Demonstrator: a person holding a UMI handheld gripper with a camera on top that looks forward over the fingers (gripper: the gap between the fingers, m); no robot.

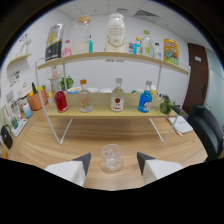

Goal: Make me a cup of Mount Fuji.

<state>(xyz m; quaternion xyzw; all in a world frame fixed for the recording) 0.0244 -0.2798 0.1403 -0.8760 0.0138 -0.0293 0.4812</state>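
2 fingers of the gripper (pixel 112 159) stand apart, holding nothing. Glass with ice (pixel 111 158) sits on the table (pixel 60 145) between them, gaps either side. Risk: an off-centre closure could tip the glass.

A single wide-angle view rides on the gripper (pixel 111 162) and looks forward along its jaws, which show at the bottom, set apart. It sits low over the wooden surface (pixel 75 142), close to a glass (pixel 111 157) that stands between the jaw tips. It faces a two-tier shelf (pixel 112 111) of bottles further back against the white wall. The lens bends the scene strongly, so the room's sides, perhaps a dark chair (pixel 207 130) beyond the shelf's end, read poorly.
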